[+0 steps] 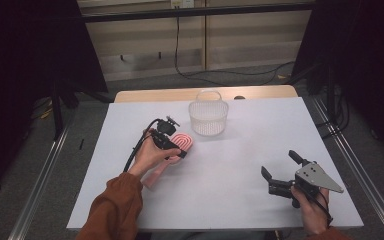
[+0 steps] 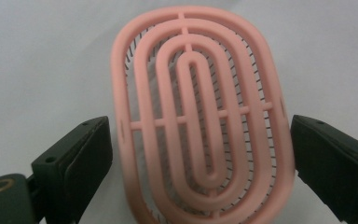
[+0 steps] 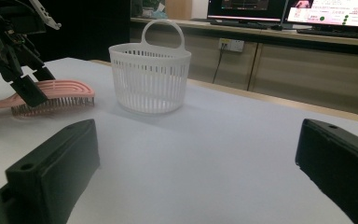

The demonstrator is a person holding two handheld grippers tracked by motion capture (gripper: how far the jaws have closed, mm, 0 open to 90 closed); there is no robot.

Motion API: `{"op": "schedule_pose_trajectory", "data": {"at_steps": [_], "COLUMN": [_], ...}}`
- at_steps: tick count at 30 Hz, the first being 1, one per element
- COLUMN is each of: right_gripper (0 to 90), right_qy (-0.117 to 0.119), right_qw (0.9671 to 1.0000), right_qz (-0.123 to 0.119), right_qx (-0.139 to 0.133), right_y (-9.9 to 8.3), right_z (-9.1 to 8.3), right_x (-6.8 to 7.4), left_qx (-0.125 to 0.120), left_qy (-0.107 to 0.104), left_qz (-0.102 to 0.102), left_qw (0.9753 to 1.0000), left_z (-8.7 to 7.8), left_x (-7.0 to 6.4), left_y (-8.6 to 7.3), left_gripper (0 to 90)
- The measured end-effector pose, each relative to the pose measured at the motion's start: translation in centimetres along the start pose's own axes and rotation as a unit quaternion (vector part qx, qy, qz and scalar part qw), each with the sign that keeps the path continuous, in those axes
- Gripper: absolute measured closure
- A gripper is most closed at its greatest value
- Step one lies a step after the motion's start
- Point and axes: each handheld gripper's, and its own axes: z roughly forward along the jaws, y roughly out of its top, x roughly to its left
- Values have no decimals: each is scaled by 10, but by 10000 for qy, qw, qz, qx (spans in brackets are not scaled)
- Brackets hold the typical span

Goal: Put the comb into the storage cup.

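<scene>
Jaws of the left gripper stand spread to either side of the pink hairbrush, one at each long edge of its oval head. A thin gap shows at each side, so nothing is pinched yet. The brush lies bristles down on the white desk, its slotted back facing up toward the jaws.

From the high view, the left gripper sits right over the brush head, and the handle runs back beneath the person's left hand toward the near edge of the desk. The head's long axis therefore runs away from the jaws, between them, and they bracket its narrow width. Closing them where they are would likely catch the head across that width.

Farther ahead of the left jaws, just beyond the brush head, stands a white basket with a loop handle.

Over by the right gripper, the jaws are also spread, with nothing between them but bare desk. It rests well apart from the brush and is aimed toward the basket. The left hand is plainly the nearer one.
</scene>
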Motion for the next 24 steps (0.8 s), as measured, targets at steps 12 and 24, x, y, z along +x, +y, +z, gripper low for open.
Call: {"op": "schedule_pose_trajectory", "data": {"at_steps": [12, 24], "right_gripper": [0, 0], "right_qy": [-1, 10], "right_qw": [10000, 10000], "right_qz": [1, 6], "right_qx": [24, 16], "right_y": [0, 0], "right_z": [0, 0], "right_x": [0, 0], "left_qx": [65, 102], "left_qy": [84, -13], "left_qz": [10, -86], "left_qw": [9999, 9999], "left_z": [4, 5], "left_x": [1, 1], "left_y": [1, 1], "left_gripper": [88, 177]}}
